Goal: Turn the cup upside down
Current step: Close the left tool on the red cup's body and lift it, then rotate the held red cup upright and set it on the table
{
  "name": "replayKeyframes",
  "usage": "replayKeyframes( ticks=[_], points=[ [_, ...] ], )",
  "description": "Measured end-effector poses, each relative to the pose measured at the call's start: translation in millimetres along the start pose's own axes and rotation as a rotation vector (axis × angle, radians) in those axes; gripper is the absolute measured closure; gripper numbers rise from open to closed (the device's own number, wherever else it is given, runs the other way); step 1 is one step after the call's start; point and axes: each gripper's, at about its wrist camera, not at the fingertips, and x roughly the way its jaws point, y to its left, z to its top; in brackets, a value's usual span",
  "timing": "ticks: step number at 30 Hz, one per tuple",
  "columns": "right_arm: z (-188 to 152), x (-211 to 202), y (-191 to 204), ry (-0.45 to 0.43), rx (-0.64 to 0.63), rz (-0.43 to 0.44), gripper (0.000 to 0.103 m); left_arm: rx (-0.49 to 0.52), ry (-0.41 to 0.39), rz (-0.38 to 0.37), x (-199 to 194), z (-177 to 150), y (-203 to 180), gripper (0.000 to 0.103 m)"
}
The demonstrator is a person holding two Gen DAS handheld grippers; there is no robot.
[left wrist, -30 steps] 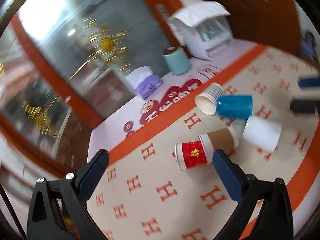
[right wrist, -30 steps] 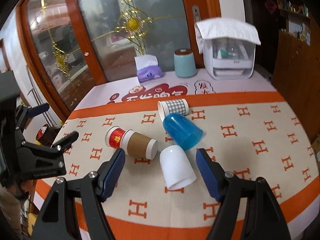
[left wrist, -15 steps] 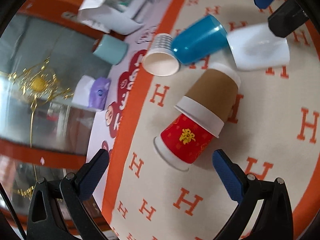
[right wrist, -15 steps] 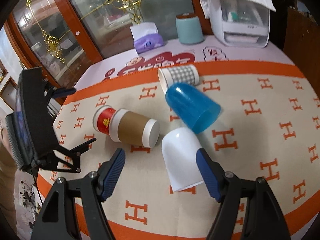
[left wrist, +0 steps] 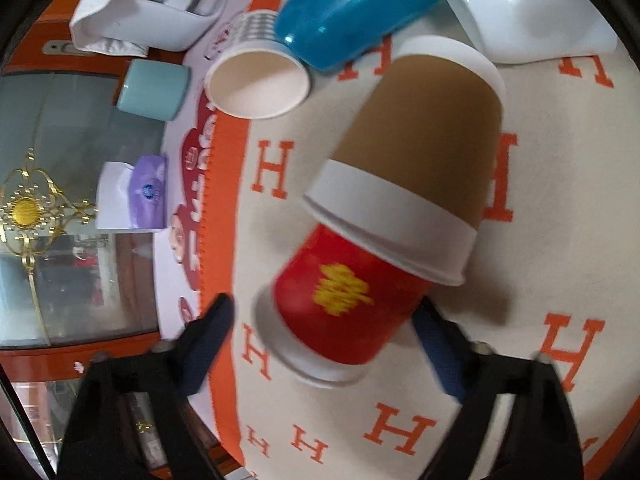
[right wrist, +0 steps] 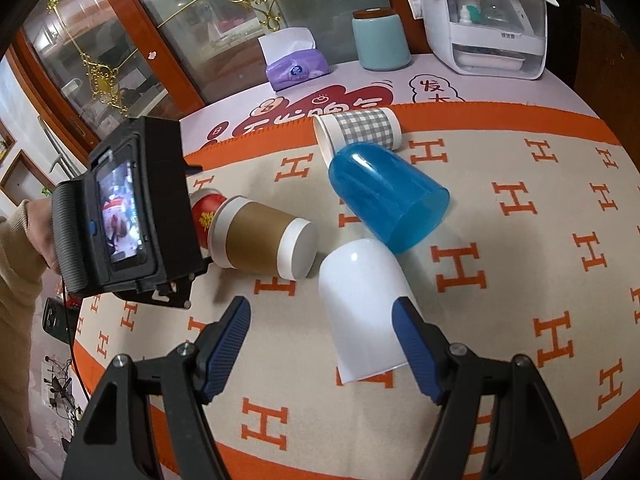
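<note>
Several cups lie on their sides on the H-patterned cloth. A red cup [left wrist: 340, 312] lies partly under a brown cup [left wrist: 420, 152]. My left gripper [left wrist: 326, 320] is open, its fingers on either side of the red cup. In the right wrist view the red cup [right wrist: 205, 212] is mostly hidden behind the left gripper's body [right wrist: 128, 208], next to the brown cup [right wrist: 264, 240]. My right gripper [right wrist: 322, 336] is open, its fingers on either side of a white cup [right wrist: 364, 304]. A blue cup [right wrist: 384, 196] and a checked cup [right wrist: 360, 128] lie behind.
At the back of the table stand a tissue box [right wrist: 294, 62], a teal jar [right wrist: 380, 38] and a white appliance [right wrist: 484, 28]. A glass door [right wrist: 160, 20] with gold ornament is beyond. The table edge runs along the left [right wrist: 80, 344].
My left gripper has rolled and moved in close, so the red cup now sits between its fingers. My right gripper has moved down and forward around the white cup.
</note>
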Motion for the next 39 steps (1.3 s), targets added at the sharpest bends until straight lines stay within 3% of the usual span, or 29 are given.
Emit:
replayKeyframes(
  ticks=[11,17,22,29,32,39],
  points=[
    [-7,-5,0,-0.006,0.005,0.002,0.03,-0.018,0.068,0.055,-12,-20,-3,0.028],
    [-17,-19,-1,-0.015,0.016,0.022,0.03,-0.138,0.087,0.045,-36,-33,-8,0.028],
    [-31,-36,-6,-0.024,0.038,0.042,0.03,-0.363,0.164,-0.027,-61,-40,-13,0.028],
    [-56,-59,-17,-0.035,0.082,0.059,0.03,-0.7,0.263,-0.242,-99,-42,-33,0.028],
    [-69,-67,-25,-0.032,0.111,0.071,0.03,-0.857,0.281,-0.377,-112,-40,-45,0.028],
    [-89,-79,-43,-0.031,0.168,0.073,0.03,-1.165,0.441,-0.706,-110,-33,-86,0.027]
  ],
)
